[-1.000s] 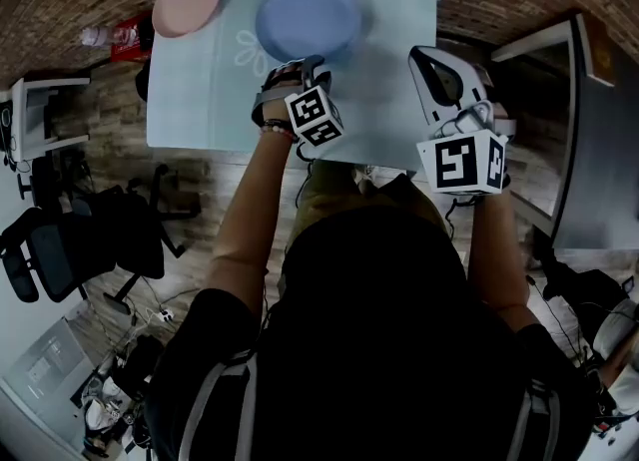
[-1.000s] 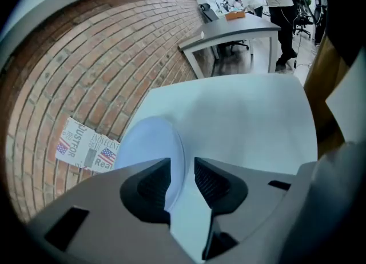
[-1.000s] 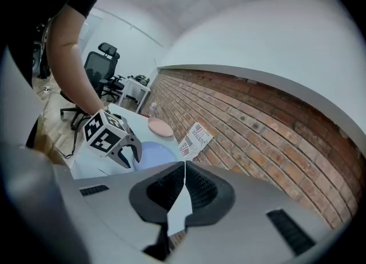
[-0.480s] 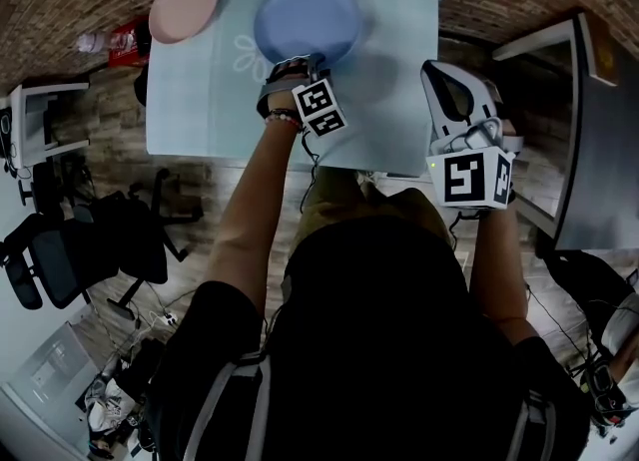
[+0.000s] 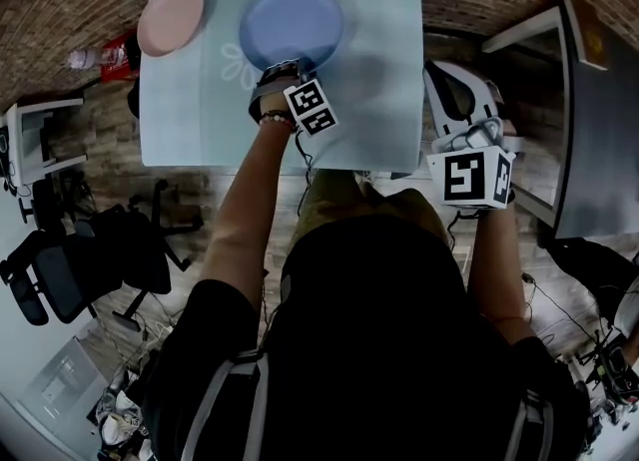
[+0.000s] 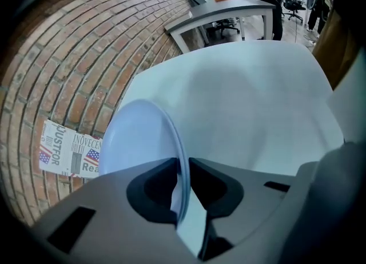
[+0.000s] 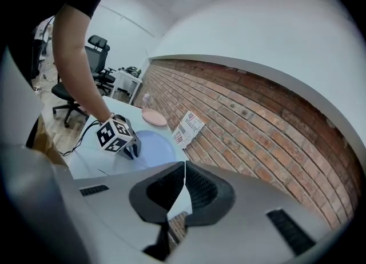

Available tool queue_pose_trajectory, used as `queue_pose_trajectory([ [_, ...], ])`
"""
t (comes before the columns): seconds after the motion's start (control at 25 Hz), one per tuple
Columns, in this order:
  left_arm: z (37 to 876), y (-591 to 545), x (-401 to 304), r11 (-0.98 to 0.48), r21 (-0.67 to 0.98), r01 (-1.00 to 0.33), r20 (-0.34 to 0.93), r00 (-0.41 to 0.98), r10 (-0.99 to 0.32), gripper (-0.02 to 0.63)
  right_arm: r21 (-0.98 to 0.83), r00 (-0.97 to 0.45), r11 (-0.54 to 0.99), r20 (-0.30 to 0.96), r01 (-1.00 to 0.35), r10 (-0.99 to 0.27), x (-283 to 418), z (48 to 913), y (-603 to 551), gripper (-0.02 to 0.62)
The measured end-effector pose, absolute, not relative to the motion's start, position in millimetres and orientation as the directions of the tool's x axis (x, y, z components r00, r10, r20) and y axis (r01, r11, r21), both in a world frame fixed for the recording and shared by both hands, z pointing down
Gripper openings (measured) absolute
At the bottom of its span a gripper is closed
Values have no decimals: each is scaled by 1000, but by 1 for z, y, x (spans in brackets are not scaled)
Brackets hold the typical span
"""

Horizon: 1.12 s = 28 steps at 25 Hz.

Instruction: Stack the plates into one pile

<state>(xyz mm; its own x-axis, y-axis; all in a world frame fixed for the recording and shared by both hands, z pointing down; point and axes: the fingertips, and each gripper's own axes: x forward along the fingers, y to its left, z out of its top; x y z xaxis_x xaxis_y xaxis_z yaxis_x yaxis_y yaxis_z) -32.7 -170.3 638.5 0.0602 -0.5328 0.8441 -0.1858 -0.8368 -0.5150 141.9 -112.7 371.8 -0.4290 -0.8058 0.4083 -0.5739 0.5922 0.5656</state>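
Blue plate [image 5: 292, 20]: on the far half of the tabletop [image 5: 379, 100], its 6 o'clock rim between the jaws of the left gripper [image 6: 182, 166].
Pink plate [image 5: 170, 17]: at the blue plate's 9 o'clock, apart from it.
Left gripper: jaws have just been closing and are clenched on the blue plate's rim.
Right gripper [image 7: 184, 168]: clenched on nothing, off the tabletop at 4 o'clock.
Handling: likely light, stiff and smooth. The thin rim may slip, so bite deep over the lip.
Writing: printed sheet [image 6: 68, 151] against the brick wall [image 6: 68, 57], partly legible as "INOVECEN" and "Rea", with a flag print.
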Motion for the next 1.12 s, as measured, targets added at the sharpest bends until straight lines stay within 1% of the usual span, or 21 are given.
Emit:
queue_pose_trajectory([
  [0.2, 611, -176, -24, -817, -537, -210, 821, 90, -563, 58, 558, -441, 588, 389, -585, -809, 140, 364, -113, 37],
  [0.36, 588, -177, -23, -813, -531, -239, 816, 115, -567, 57, 572, -462, 583, 360, -577, -811, 133, 352, -114, 37],
  [0.6, 534, -159, -21, -809, -554, -196, 800, 146, -582, 74, 592, -497, 575, 312, -565, -810, 119, 328, -112, 37],
  [0.92, 431, -129, 0, -737, -664, -123, 709, 208, -674, 67, 615, -539, 566, 257, -549, -802, 106, 304, -101, 37],
  [1.12, 385, -108, -1, -704, -702, -106, 671, 231, -704, 67, 626, -563, 563, 229, -540, -794, 98, 294, -93, 37],
])
